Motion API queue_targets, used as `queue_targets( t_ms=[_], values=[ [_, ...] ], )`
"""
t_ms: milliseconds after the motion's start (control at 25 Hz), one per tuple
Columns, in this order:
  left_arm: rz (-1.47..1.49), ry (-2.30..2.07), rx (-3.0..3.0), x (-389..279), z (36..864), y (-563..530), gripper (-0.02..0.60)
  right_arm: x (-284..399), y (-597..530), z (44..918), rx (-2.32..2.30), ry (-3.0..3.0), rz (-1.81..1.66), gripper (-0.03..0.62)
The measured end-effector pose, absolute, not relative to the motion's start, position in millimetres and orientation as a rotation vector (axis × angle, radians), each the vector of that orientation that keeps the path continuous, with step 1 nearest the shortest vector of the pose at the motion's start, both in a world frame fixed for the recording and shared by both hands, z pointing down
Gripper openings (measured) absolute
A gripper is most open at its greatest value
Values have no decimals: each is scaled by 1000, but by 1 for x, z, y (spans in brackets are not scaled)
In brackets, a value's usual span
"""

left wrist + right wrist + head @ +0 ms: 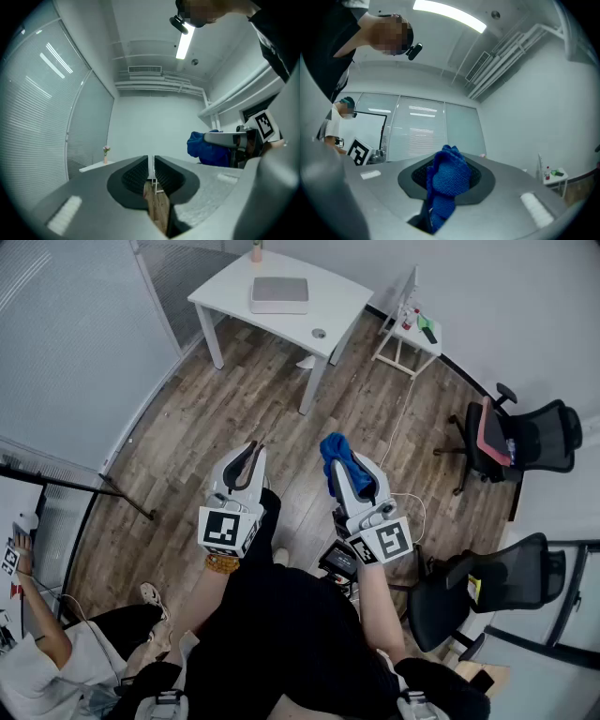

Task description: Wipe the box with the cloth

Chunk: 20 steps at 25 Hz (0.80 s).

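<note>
Cloth (446,177) is pinched by right tongs (339,465); left tongs (151,169) are pressed together, empty; box (279,293) is seen well apart on tabletop (330,307).

Open floor (281,418) ahead, white table (342,307) beyond (box (279,293) on top), office chairs (525,439) right.

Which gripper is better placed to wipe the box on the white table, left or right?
Right, probably. The right gripper is shut on the blue cloth; the left gripper is shut and empty. Both are far from the box on the table.
</note>
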<state>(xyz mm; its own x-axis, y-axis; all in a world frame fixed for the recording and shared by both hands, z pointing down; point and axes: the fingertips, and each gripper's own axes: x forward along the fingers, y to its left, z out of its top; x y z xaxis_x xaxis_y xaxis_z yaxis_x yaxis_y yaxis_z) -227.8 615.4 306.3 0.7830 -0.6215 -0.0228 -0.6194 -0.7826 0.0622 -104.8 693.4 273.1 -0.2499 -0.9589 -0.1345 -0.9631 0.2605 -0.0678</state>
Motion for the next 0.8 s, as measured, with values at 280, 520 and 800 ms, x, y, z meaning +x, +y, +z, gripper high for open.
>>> queue_targets(
  t_ms=[280, 520, 800],
  values=[
    [-80, -965, 2900, -187, 319, 478, 143, -60, 563, 281, -1814, 2323, -65, 117],
    [-96, -909, 2903, -151, 318, 373, 143, -19, 451, 269, -1885, 2372, -40, 117],
    [-21, -899, 2903, -137, 332, 286, 143, 13, 358, 268, -1910, 2388, 5, 117]
  ],
)
